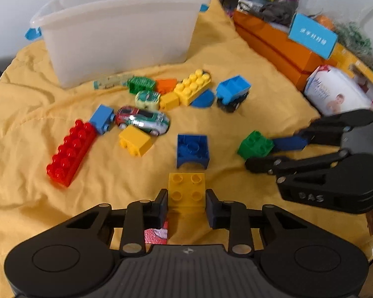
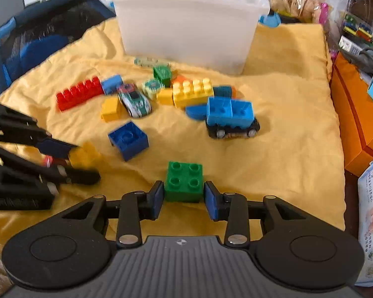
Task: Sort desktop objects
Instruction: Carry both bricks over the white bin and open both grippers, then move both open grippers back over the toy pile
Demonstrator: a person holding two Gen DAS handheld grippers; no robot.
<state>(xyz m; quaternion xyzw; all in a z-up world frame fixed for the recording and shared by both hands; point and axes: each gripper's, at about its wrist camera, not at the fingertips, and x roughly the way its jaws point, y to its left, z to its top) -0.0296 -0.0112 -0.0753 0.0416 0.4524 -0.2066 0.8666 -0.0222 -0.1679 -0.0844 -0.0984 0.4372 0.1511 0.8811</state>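
Note:
My left gripper (image 1: pixel 186 203) is shut on a yellow four-stud brick (image 1: pixel 186 188), one pad against each side of it, low over the yellow cloth (image 1: pixel 236 62). My right gripper (image 2: pixel 184 196) is shut on a green four-stud brick (image 2: pixel 184 181) in the same way. The left wrist view shows that green brick (image 1: pixel 255 146) from the side, between the right fingers. In the right wrist view the left gripper (image 2: pixel 85 161) enters from the left with a yellow blur between its fingers. A dark blue brick (image 1: pixel 192 150) lies upside down between the two grippers.
A translucent white bin (image 1: pixel 116 37) stands at the back of the cloth. In front of it lie a red long brick (image 1: pixel 69 150), a yellow long brick (image 1: pixel 192 87), several small bricks, a silver toy car (image 1: pixel 143 120) and a blue block car (image 1: pixel 232 93). Orange boxes (image 1: pixel 273 47) and a wipes pack (image 1: pixel 335 92) line the right side.

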